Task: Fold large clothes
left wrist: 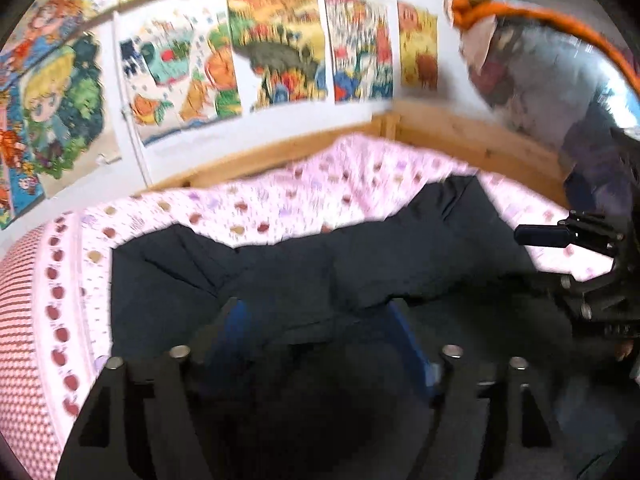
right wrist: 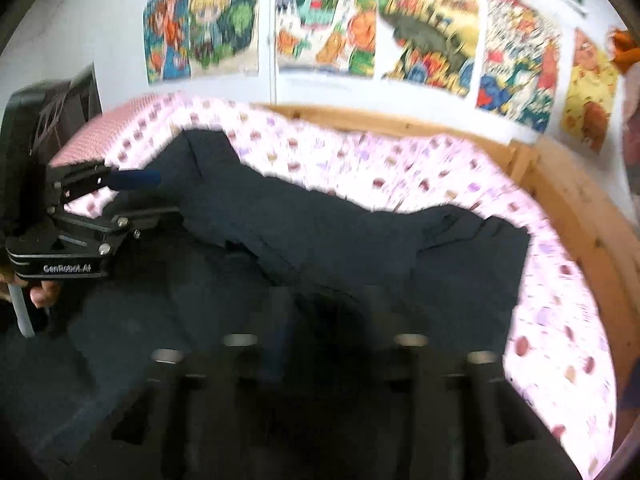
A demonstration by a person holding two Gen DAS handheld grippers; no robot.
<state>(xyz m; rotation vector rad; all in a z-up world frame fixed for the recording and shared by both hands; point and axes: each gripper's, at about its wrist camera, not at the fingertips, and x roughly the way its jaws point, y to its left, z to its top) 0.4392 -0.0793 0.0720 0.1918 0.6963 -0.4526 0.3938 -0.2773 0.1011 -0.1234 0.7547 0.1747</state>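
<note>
A large dark navy garment lies spread and rumpled on a bed with a pink patterned sheet. My left gripper is open over the garment, its blue-padded fingers wide apart with cloth beneath them. It also shows at the left of the right wrist view, its fingers apart. My right gripper hovers over the same garment; its fingers are dark and blurred against the cloth. In the left wrist view one right finger sticks out at the right edge.
A wooden bed frame runs along the far and right sides of the sheet. Colourful posters cover the white wall behind. A pink dotted pillow lies at the left. A person's body stands at the right.
</note>
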